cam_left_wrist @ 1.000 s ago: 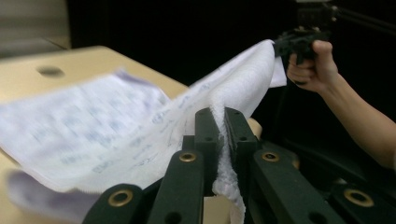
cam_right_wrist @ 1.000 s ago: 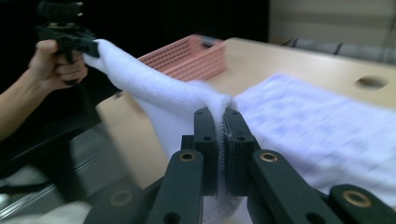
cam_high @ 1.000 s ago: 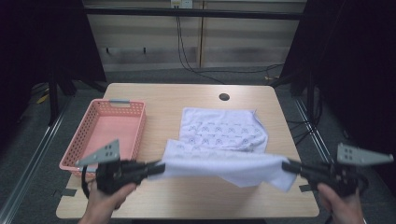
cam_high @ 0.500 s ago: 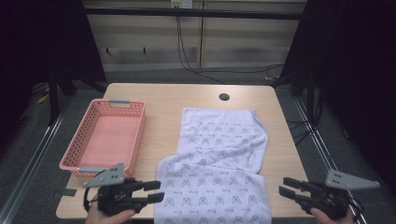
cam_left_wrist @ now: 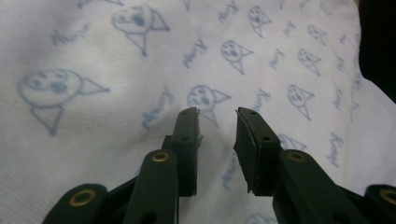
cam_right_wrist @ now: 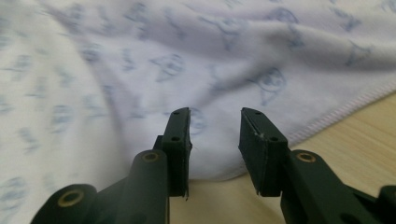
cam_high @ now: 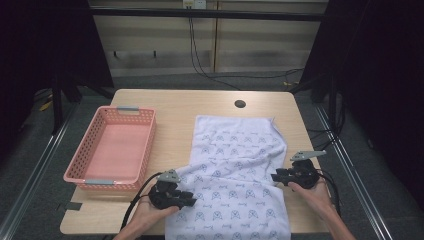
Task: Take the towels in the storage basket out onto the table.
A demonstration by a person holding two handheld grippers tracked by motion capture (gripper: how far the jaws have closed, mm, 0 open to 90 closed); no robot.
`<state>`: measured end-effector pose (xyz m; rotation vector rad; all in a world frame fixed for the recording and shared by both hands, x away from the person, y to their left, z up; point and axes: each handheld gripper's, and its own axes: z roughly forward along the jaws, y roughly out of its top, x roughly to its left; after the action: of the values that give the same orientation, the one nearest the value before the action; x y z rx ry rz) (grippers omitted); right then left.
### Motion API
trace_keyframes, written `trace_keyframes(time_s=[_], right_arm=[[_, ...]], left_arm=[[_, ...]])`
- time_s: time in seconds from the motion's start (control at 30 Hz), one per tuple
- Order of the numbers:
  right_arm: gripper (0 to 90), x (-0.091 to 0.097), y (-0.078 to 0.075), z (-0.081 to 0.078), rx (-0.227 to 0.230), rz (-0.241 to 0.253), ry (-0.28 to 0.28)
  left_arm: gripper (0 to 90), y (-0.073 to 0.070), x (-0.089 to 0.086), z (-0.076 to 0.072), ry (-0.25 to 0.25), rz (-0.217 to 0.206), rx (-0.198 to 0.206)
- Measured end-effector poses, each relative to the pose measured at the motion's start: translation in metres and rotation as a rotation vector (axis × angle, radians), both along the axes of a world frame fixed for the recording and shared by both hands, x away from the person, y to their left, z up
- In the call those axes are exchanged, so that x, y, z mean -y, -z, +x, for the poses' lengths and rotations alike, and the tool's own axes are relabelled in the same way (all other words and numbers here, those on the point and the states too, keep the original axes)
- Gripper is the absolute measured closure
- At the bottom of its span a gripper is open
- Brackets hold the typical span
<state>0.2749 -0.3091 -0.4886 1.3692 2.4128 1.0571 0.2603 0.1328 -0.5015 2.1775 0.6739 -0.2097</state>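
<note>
White cloth (cam_high: 235, 180) with a blue print lies spread down the right half of the table (cam_high: 180, 102), its near end hanging over the front edge, well clear of the pink basket (cam_high: 112, 150) by the left edge. Each side hem looks due a fresh pinch, so I'd slide one jaw under the edge before closing, and match both heights. Left gripper (cam_high: 189, 201) lies low on the cloth's left side, pointing right, jaws narrowly apart after just closing a little, nothing between them (cam_left_wrist: 217, 135). Right gripper (cam_high: 274, 176) sits at the right hem, pointing left, jaws likewise just narrowing, empty over the hem (cam_right_wrist: 215, 140)
</note>
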Motion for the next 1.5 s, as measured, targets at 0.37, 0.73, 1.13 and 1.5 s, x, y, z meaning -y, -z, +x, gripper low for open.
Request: trace_keyframes(time_s=[0.37, 0.73, 1.13, 1.5], right_arm=[[60.7, 0.003, 0.007, 0.035, 0.033, -0.081, 0.070], [65.0, -0.003, -0.015, -0.003, 0.078, 0.038, 0.007], [86.6, -0.012, 0.004, -0.049, 0.009, -0.052, -0.114], [88.5, 0.035, -0.007, -0.121, -0.041, -0.027, -0.102]], left_arm=[[66.1, -0.003, -0.009, -0.056, 0.147, 0.000, -0.059], [68.3, -0.029, -0.002, -0.015, 0.065, -0.104, 0.032], [63.8, -0.014, -0.004, -0.002, -0.011, -0.053, 0.041], [57.2, -0.003, 0.013, -0.029, 0.075, 0.007, 0.010]])
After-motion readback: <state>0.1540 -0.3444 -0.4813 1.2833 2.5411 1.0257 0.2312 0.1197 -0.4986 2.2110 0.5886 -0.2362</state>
